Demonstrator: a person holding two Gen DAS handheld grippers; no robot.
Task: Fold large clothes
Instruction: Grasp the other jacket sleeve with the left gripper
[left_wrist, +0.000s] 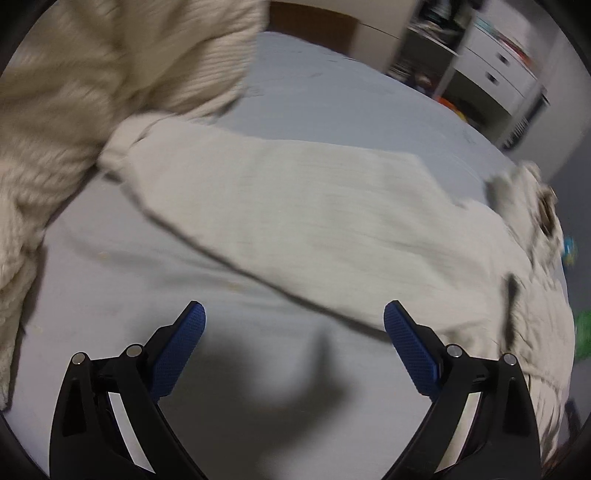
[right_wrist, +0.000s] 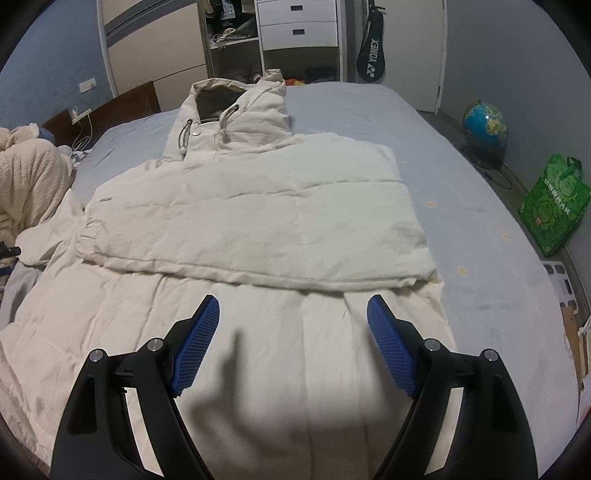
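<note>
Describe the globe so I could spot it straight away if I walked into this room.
Start at the big bed with the grey sheet, where the cream hooded jacket lies. On the floor along its side stands the globe, blue and round on a dark stand, unlike the flat green bag beside it.

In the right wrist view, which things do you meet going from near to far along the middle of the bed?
Right hand-held gripper → flat white padded jacket body → folded-over white jacket panel → white drawstring hood → white drawer cabinet.
</note>
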